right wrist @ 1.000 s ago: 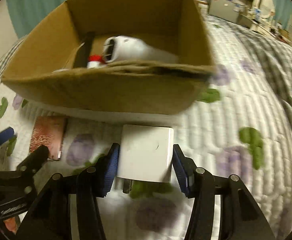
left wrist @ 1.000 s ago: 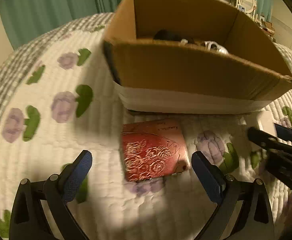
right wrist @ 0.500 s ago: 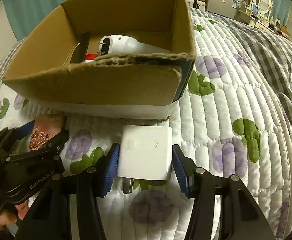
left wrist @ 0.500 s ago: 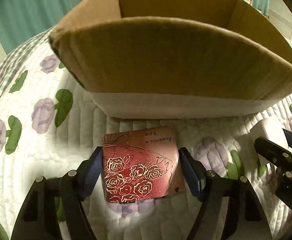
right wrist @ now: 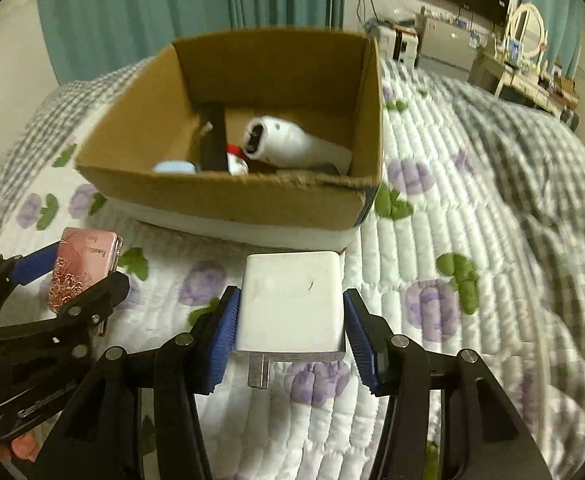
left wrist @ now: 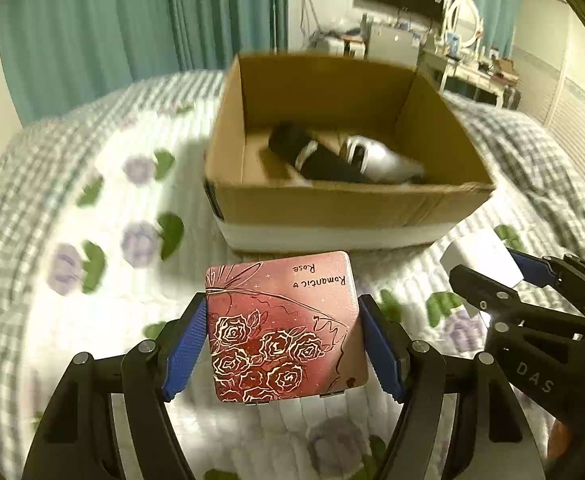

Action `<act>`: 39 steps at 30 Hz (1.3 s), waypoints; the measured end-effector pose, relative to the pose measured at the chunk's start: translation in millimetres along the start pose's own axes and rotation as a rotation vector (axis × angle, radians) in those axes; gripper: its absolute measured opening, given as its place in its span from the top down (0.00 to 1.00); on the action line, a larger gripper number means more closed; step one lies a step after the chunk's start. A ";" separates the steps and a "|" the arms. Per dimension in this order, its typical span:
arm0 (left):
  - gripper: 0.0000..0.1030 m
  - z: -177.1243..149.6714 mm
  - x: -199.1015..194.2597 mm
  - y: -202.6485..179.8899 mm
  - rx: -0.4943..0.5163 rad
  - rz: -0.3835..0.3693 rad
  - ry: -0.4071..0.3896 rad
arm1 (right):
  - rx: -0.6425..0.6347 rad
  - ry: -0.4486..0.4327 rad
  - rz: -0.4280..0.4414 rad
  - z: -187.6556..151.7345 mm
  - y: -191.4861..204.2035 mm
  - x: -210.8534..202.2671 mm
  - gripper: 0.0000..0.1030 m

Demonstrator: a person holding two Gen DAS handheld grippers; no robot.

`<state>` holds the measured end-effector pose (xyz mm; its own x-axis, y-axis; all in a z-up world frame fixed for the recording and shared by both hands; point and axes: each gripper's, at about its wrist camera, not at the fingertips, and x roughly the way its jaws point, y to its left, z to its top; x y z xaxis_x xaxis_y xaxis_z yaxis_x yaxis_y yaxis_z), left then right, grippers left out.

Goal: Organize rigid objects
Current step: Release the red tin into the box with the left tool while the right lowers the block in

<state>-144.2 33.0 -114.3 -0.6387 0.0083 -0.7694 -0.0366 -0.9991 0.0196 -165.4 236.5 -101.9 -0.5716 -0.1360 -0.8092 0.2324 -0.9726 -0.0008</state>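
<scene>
Two things are in hand at this moment, one for each of our grippers: the left gripper (left wrist: 282, 344) has its jaws closed on the flat red rectangular tin printed with white roses (left wrist: 282, 326), and the right gripper (right wrist: 290, 334) has its jaws closed on the white square plastic plug-in charger (right wrist: 290, 302). Both are held above the quilted bedspread with purple flowers and green leaves (right wrist: 472, 208), just short of the open brown cardboard box (right wrist: 228, 200), which sits on the bed ahead of us. We judge the tin to be light, stiff and rather slick on its lacquered faces; the blue pads (left wrist: 182, 350) press its two long edges, which seems the right hold, since the hinged side shows at the near end and a squeeze on the lid might dent it. The charger looks compact, hard and smooth, a little heavier for its bulk; we hold it by its flat sides with its metal prong (right wrist: 258, 372) pointing back towards us and left free. Neither looks fragile, though both could slip if the grip slackens. Counting: one tin, one charger, one box. Inside the box we make out one white tube-like appliance (right wrist: 292, 146), one black bar-shaped object (right wrist: 214, 140), one pale blue round thing (right wrist: 174, 167) and something small and red-and-white (right wrist: 234, 158); the blur hides whether there are more.
</scene>
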 end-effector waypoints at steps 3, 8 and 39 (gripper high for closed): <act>0.28 7.1 -15.5 5.2 -0.002 -0.002 -0.039 | -0.015 -0.035 -0.006 9.9 -0.2 -17.1 0.50; 0.28 31.7 -34.1 13.2 -0.003 -0.001 -0.096 | -0.019 -0.092 -0.012 24.9 4.1 -53.7 0.50; 0.28 159.9 33.1 5.4 0.052 0.026 -0.188 | -0.054 -0.251 0.036 141.8 -12.1 -63.9 0.50</act>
<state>-288.5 34.4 -37.6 -0.7719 -0.0051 -0.6358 -0.0548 -0.9957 0.0746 -243.2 230.3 33.1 -0.7379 -0.2189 -0.6384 0.2937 -0.9558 -0.0117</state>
